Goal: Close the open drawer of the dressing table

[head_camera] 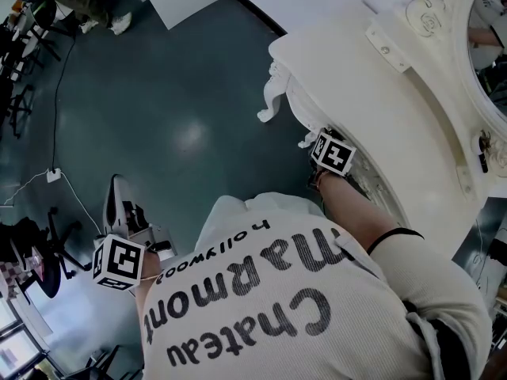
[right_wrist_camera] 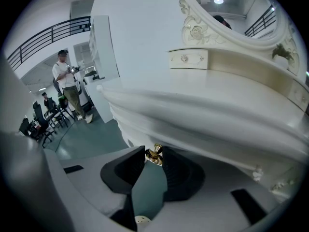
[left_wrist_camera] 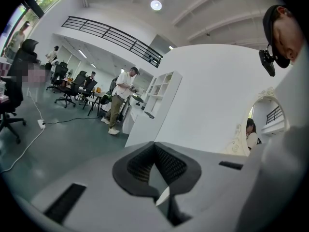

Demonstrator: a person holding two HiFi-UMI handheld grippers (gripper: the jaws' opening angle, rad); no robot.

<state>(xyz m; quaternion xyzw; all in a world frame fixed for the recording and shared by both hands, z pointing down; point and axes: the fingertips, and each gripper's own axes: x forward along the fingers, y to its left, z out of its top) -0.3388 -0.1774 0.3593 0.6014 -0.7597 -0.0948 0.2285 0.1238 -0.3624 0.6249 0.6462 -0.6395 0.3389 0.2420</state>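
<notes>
The white carved dressing table (head_camera: 380, 109) fills the right of the head view, and its top (right_wrist_camera: 227, 100) overhangs the moulded drawer front (right_wrist_camera: 203, 146). A small gold drawer handle (right_wrist_camera: 154, 155) sits between the dark fingertips of my right gripper (right_wrist_camera: 153, 153), which is shut on it. In the head view only that gripper's marker cube (head_camera: 333, 153) shows, tight against the table's front edge. How far the drawer stands out is hidden. My left gripper (left_wrist_camera: 154, 146) hangs low at the left, away from the table, shut with nothing in it; its cube (head_camera: 119, 261) shows beside the person's shirt.
An oval mirror (right_wrist_camera: 236, 8) in a carved frame rises behind the tabletop. A curled table leg (head_camera: 272, 101) stands over the grey-green floor (head_camera: 158, 93). A cable (head_camera: 55, 117) runs across the floor at the left. Office chairs (left_wrist_camera: 67, 88) and a standing person (left_wrist_camera: 120, 100) are farther off.
</notes>
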